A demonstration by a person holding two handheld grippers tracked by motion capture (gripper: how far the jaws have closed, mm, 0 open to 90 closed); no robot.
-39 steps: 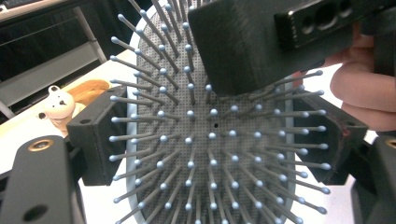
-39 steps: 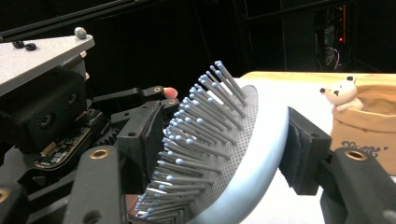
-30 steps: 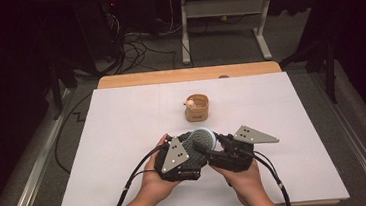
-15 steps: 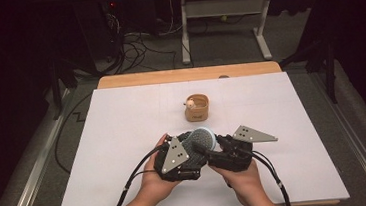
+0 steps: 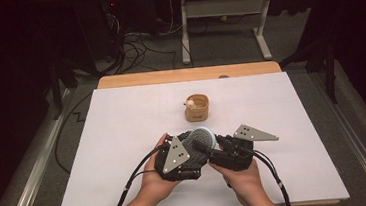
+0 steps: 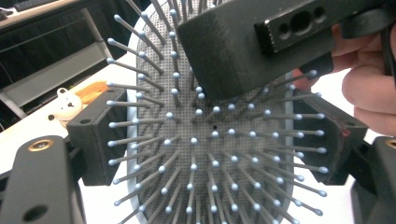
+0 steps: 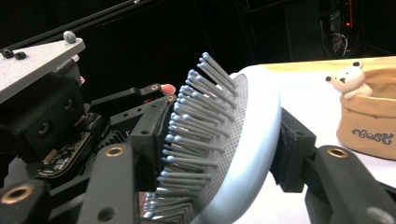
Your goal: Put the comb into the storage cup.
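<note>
Item: pale blue hairbrush (image 5: 203, 137), which we hold just in front of the tan pouch (image 5: 197, 107). Our left gripper (image 5: 191, 147) clamps its sides. Our right gripper (image 5: 210, 148), jaws just closing, pinches it bristles to back.

The hairbrush (image 6: 205, 140) is cut off at the top and bottom edges of the left gripper view, so its handle is out of sight. Beside the hairbrush, the little bear (image 6: 65, 105) is blurry. The words on the bear's pot (image 7: 371, 119) are too small to read.
</note>
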